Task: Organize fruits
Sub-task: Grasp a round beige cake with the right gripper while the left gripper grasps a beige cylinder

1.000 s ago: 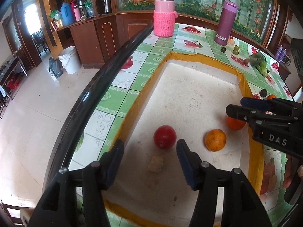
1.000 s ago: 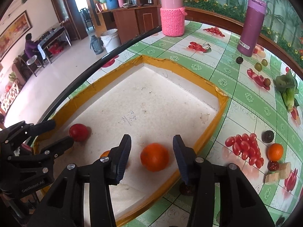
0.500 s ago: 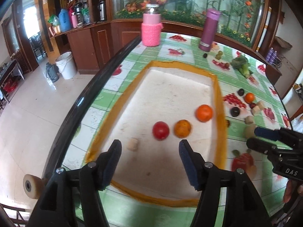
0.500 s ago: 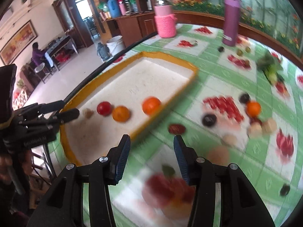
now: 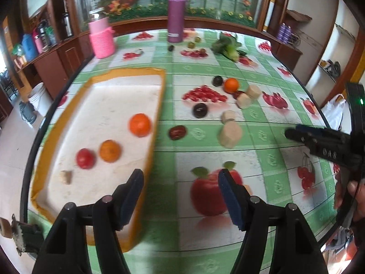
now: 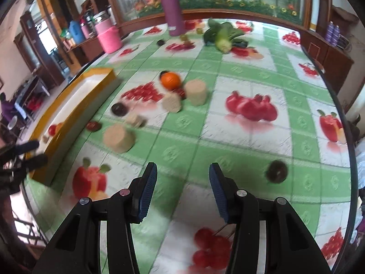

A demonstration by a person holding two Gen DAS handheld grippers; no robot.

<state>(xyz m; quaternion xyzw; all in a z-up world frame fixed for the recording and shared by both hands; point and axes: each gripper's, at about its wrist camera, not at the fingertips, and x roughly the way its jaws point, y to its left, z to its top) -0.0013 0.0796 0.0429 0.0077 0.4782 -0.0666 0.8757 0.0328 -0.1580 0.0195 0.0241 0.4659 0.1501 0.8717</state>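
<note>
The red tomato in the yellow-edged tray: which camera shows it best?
The left wrist view. There the red tomato lies in full sight on the white floor of the tray, beside an orange. The right wrist view shows only a small, blurred part of it behind the tray's rim.

Motion blur smears the tan blocks point(image 6: 118, 138) and dark fruit point(image 6: 276, 171) in the right wrist view, the tray point(image 6: 68, 114) wall hides most of its fruit, and the tabletop point(image 6: 182, 132) runs off-frame.
</note>
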